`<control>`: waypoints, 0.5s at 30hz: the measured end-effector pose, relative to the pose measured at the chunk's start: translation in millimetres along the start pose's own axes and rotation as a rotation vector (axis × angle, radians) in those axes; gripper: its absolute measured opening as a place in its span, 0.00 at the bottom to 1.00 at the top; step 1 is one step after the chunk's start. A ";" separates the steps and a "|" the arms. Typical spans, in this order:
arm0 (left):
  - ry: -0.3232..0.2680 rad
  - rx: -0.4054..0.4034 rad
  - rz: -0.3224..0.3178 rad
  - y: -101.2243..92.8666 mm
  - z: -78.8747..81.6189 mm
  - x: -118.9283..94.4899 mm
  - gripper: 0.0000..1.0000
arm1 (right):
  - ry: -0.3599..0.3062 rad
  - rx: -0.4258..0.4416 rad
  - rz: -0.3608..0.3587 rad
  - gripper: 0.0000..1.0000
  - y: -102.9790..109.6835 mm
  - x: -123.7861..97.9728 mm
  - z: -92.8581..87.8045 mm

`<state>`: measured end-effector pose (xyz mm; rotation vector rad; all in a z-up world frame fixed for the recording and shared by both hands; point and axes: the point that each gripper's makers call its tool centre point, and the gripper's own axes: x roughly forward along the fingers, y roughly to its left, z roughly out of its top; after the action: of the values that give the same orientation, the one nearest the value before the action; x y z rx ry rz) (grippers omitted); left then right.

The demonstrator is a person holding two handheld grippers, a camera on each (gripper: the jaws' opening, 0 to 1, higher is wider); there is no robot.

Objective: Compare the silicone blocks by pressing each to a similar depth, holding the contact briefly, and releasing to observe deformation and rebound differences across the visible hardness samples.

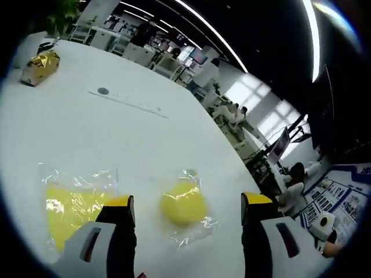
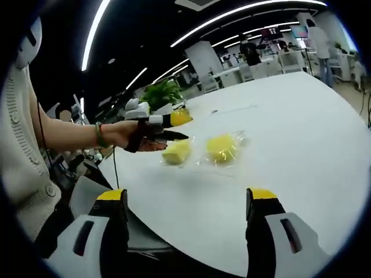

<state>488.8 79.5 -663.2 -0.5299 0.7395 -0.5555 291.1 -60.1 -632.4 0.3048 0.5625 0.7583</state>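
Left gripper view looks across a large white table (image 1: 145, 145) in an open office with strip lights overhead and desks and seated people beyond its far edge. Taking the round yellow silicone block (image 1: 183, 202) as the landmark: to its left, apart from it, lies a flatter yellow silicone block (image 1: 72, 211) in a crinkled clear wrapper, partly hidden by one jaw; far up-left of it, near the table's far corner, sits a crumpled gold bag (image 1: 40, 68); beyond it a small grey disc (image 1: 103, 91) with a faint line of print marks the tabletop. The round block, also in clear wrap, lies between the jaws of the left gripper (image 1: 186, 205), which stand wide apart with clear table on either side and hold nothing; whether they touch the surface cannot be told. Right gripper view shows what the other cannot: the person's sleeve and left hand (image 2: 124, 136) carrying that left gripper from the left, poised over the same two blocks, with a green plant (image 2: 162, 92) behind. The right gripper (image 2: 188, 200) stands well back from the blocks, near the table's near edge, jaws spread wide and empty. To the right of the round block the white surface runs bare to its far rim, leaving plenty of room.
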 end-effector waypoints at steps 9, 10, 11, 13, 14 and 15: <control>0.049 -0.146 0.023 7.7 -1.1 34.4 0.64 | 0.017 0.042 -0.019 0.77 -15.4 2.5 -5.2; 0.041 -0.147 0.032 8.8 0.8 37.9 0.62 | 0.021 0.044 -0.018 0.76 -15.3 1.5 -3.8; 0.037 -0.146 0.040 9.9 1.8 40.2 0.60 | 0.017 0.042 -0.018 0.76 -14.7 0.5 -1.8; 0.049 -0.158 0.053 12.8 1.0 47.1 0.58 | 0.003 0.037 -0.018 0.76 -14.5 -1.9 4.0; 0.057 -0.162 0.056 13.6 0.0 50.8 0.57 | -0.001 0.037 -0.019 0.76 -15.3 -3.0 6.4; 0.060 -0.163 0.060 14.7 -0.6 52.8 0.56 | -0.003 0.036 -0.021 0.76 -16.1 -3.7 7.8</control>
<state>524.7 56.6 -697.7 -0.6420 0.8598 -0.4597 302.5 -74.3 -632.0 0.3329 0.5765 0.7281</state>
